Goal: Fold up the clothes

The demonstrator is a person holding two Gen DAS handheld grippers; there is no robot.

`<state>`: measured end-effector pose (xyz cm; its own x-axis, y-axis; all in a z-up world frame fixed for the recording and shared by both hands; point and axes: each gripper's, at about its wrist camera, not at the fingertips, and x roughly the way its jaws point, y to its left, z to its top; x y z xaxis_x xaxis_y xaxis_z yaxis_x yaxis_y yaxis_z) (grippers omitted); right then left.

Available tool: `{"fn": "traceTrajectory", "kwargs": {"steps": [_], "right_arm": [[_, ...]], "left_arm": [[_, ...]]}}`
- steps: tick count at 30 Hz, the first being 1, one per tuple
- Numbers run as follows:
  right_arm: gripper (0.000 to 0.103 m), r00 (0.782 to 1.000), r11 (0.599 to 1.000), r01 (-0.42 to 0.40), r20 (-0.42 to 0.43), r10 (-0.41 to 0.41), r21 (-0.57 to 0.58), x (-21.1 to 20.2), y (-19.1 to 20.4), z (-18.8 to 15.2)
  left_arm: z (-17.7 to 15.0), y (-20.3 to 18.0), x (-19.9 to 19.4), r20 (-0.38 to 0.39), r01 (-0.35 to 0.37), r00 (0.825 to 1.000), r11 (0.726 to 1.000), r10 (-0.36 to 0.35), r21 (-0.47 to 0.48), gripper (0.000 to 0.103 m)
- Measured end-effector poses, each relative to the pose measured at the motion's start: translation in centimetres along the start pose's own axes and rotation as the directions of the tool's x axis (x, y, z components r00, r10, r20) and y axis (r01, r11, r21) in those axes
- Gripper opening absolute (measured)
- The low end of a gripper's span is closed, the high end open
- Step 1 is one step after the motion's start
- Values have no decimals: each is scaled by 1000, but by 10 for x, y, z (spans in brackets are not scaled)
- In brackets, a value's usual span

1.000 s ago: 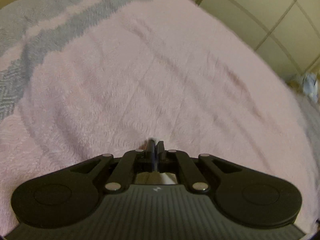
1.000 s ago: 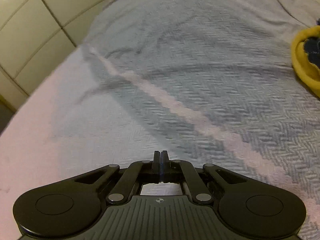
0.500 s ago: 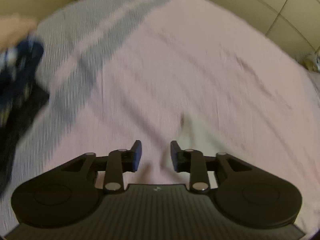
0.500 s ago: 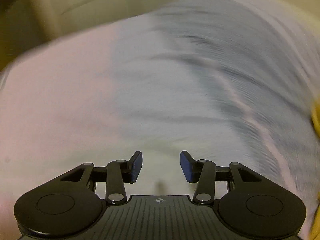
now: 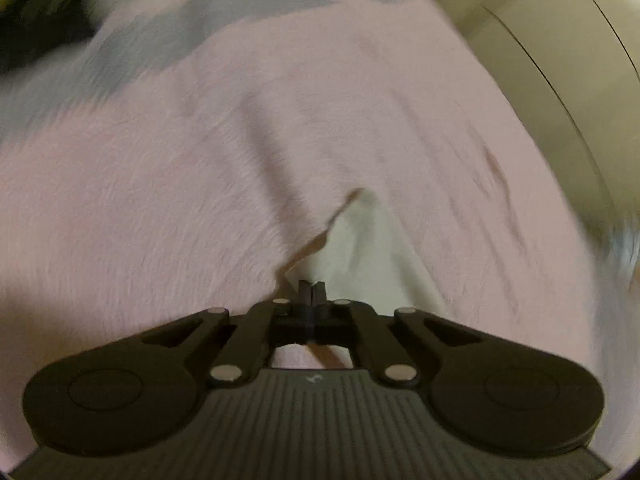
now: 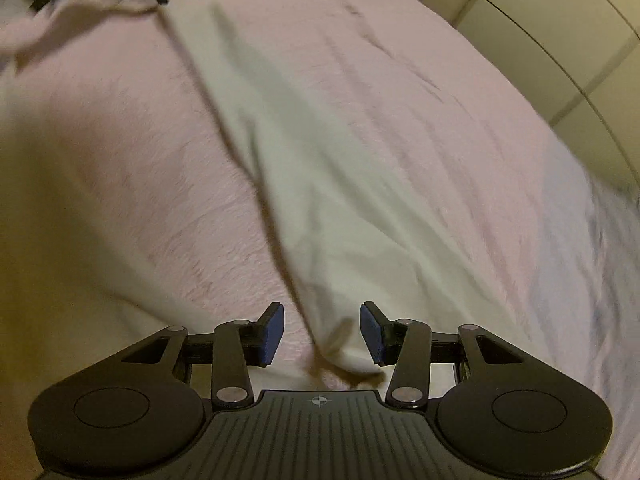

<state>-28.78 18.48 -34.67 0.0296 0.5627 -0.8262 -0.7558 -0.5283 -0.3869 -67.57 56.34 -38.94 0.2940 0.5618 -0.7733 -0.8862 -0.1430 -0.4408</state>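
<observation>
Left gripper [image 5: 311, 289] pinches a corner of the white garment [image 5: 360, 248] at 12 o'clock from its tips. Right gripper [image 6: 322, 330] spread; garment [image 6: 304, 152] lies between its jaws on pink blanket [image 6: 120, 160]. No containers visible.

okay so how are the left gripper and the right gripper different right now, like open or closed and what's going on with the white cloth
The left gripper is shut, pinching a corner of the white cloth; the right gripper is open, its blue pads apart. The left gripper already holds the cloth; the right gripper has an end of the same cloth between its fingers, ungripped. The left's jaws have just closed; the right's opened and stayed wide. Both point down over the pink blanket.
</observation>
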Motion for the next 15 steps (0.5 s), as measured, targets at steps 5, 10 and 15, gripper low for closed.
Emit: {"fn": "traceTrajectory", "kwargs": {"steps": [5, 10, 15], "right_arm": [[28, 998, 998, 64, 2, -64, 0, 13, 1, 3], [0, 999, 960, -46, -1, 48, 276, 30, -36, 6], [0, 992, 883, -102, -25, 127, 459, 44, -47, 12]], "left_arm": [[17, -13, -36, 36, 36, 998, 961, -47, 273, 0], [19, -13, -45, 47, -23, 999, 876, 0, 482, 0], [-23, -9, 0, 21, -139, 985, 730, 169, 669, 0]]}}
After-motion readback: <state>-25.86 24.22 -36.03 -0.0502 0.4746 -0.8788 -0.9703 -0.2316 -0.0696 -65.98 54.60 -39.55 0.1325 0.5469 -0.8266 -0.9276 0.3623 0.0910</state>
